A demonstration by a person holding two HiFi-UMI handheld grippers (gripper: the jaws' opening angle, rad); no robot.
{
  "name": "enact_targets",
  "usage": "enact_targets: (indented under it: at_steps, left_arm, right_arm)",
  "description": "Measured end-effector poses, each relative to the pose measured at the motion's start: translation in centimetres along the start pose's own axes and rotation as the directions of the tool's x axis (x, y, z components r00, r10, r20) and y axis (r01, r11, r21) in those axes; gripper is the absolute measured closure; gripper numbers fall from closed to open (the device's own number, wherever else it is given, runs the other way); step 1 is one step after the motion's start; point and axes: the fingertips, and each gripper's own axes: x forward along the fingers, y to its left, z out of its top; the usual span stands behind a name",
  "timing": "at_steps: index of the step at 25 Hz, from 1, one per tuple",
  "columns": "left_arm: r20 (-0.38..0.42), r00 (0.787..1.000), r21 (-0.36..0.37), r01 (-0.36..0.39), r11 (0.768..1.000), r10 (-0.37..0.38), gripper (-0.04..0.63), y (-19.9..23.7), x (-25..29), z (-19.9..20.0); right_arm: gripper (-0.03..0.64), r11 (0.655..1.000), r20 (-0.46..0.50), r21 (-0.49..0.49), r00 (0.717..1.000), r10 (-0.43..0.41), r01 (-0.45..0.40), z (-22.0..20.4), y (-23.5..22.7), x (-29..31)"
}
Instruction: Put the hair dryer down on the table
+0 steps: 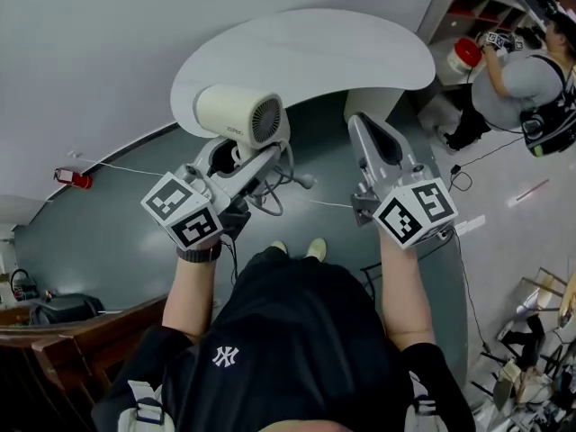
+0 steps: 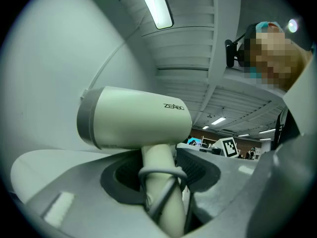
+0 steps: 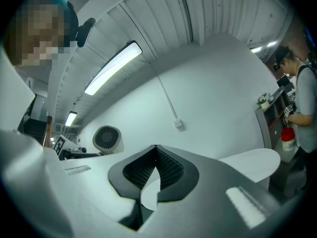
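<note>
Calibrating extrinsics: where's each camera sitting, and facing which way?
Head view: on the person's head, facing steeply down; shows forearms, torso, feet, left gripper holding the hair dryer, right gripper, table.
Left gripper view: on the left gripper, tilted up at the ceiling; jaws clamp the hair dryer's handle.
Right gripper view: on the right gripper, facing wall and ceiling; jaws shut, empty.
Shared: all three show the hair dryer; both gripper views catch the person's head.

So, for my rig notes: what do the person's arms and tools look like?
Left tool and right tool: light grey, dark ribbed pads, each with a white cube of black square markers. Black short sleeves; dark band on left wrist.
</note>
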Motion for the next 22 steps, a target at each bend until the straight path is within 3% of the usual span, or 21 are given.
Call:
enact_targets:
  at_steps: [13, 22]
  left_arm:
    - [-0.022, 1.000, -0.030, -0.020, 0.999, 0.019, 0.380, 2.4, 4.0, -1.6]
    - [-0.056, 0.998, -0.049, -0.001, 0.999, -0.001, 0.380, 9.0, 6.7, -2.1]
  right_arm:
    - [0.594, 1.000, -0.009, 0.020, 1.000, -0.008, 0.008, -1.2, -4.5, 1.4]
    - [0.594, 1.000, -0.053, 0.013, 0.999, -0.013, 0.013, -2.3, -6.6, 7.9]
